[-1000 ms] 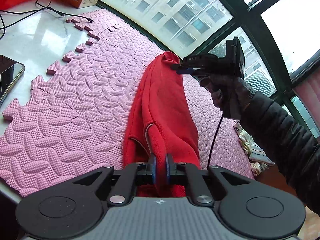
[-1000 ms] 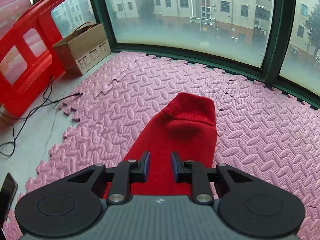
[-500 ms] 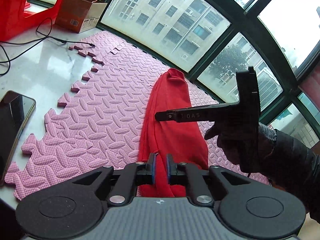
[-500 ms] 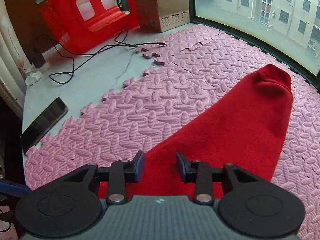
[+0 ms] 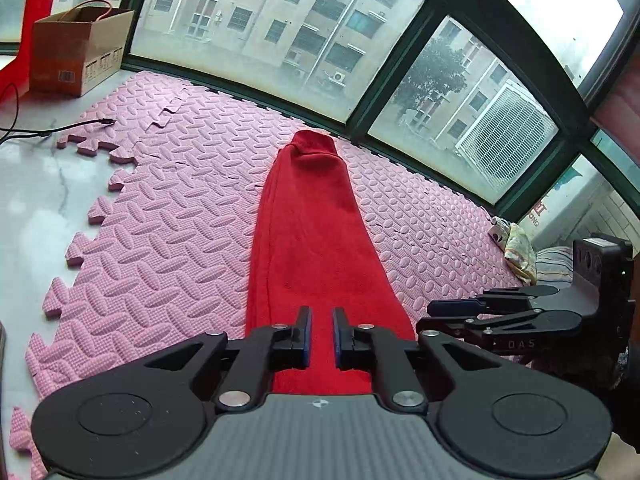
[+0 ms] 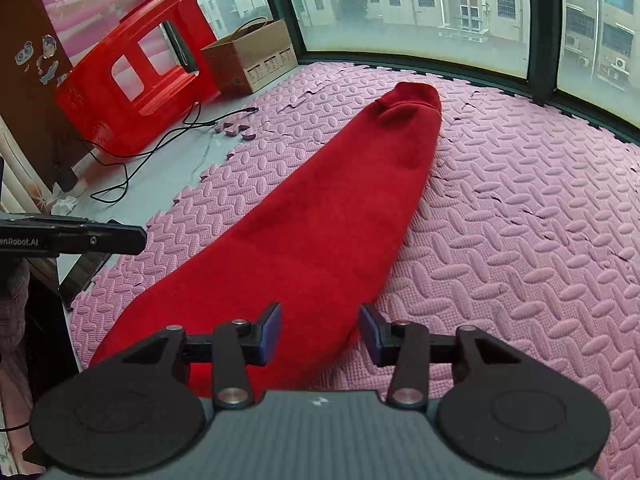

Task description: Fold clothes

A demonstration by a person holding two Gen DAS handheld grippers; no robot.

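A red garment (image 5: pixel 312 240) lies folded lengthwise in a long narrow strip on the pink foam mat (image 5: pixel 168 208), its ribbed end toward the window. My left gripper (image 5: pixel 319 336) is a little open over its near end, gripping nothing. My right gripper (image 6: pixel 319 330) is wide open and empty above the near end of the garment (image 6: pixel 320 216). The right gripper also shows in the left wrist view (image 5: pixel 452 314), low at the right beside the garment. The left gripper's finger (image 6: pixel 100 238) shows at the left edge of the right wrist view.
A cardboard box (image 6: pixel 252 60) and a red plastic stool (image 6: pixel 132 64) stand at the far left by the window. Black cables (image 6: pixel 152 148) cross the bare marble floor (image 5: pixel 36 200). A phone (image 6: pixel 82 270) lies by the mat's edge. Bundled cloth (image 5: pixel 516 248) lies at the right.
My left gripper has let go of the garment and opened slightly. My right gripper has opened wider and dropped low to the right. The garment now lies flat on the mat.
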